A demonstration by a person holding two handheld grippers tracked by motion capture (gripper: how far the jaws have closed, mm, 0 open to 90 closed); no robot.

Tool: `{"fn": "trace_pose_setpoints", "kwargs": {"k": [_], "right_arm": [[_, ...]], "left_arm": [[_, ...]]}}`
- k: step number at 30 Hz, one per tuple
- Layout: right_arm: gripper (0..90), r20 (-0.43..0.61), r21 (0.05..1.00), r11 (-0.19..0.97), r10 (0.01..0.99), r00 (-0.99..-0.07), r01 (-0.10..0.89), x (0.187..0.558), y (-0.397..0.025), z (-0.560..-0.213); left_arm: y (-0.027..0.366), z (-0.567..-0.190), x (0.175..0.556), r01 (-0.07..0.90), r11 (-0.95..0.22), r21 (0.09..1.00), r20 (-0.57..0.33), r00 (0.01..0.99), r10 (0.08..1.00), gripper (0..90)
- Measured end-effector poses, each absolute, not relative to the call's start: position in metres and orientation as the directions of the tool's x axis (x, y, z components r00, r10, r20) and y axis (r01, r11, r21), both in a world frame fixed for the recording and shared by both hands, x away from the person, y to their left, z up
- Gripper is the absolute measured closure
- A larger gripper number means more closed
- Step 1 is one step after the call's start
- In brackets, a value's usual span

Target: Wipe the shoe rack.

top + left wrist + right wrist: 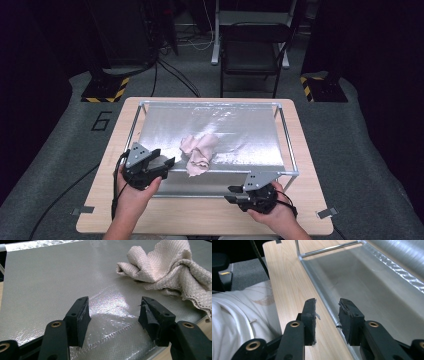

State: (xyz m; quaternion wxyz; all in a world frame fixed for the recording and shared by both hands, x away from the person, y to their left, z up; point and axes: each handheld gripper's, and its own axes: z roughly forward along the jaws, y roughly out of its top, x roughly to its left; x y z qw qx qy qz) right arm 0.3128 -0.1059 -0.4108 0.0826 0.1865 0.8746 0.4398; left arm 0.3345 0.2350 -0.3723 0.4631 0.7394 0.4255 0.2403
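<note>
A crumpled pale pink cloth (199, 152) lies on a silver sheet (240, 130) stretched over a metal frame (287, 135) on the wooden table (200, 215). My left gripper (165, 159) hovers at the sheet's front left, just left of the cloth. In the left gripper view it (113, 307) stands open with nothing between its jaws, and the cloth (170, 267) lies ahead to the right. My right gripper (229, 194) is at the sheet's front edge, pointing left. It (327, 305) is open over the edge of the sheet's hanging front flap (367, 287), holding nothing.
The frame's thin rails run around the sheet, with a corner post (298, 248) ahead of the right gripper. A bare strip of table (287, 277) lies between frame and front edge. A chair (252, 50) and two striped stand bases (105, 90) stand beyond the table.
</note>
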Motion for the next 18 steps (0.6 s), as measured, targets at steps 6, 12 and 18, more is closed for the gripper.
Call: {"fn": "trace_pose_setpoints", "kwargs": {"k": [6,12,18], "right_arm": [[66.8,0.038,0.81,0.524,0.401,-0.915,0.263,0.315,-0.104,-0.393],[65.9,0.037,0.813,0.529,0.368,-0.929,0.242,0.319,-0.1,-0.374],[65.5,0.034,0.823,0.516,0.369,-0.929,0.235,0.323,-0.096,-0.356]], "left_arm": [[0.235,-0.372,0.335,0.406,-0.213,0.889,-0.036,0.524,0.851,40.5],[0.235,-0.373,0.334,0.403,-0.21,0.891,-0.035,0.522,0.852,40.5],[0.235,-0.373,0.335,0.4,-0.21,0.892,-0.034,0.523,0.852,40.4]]}}
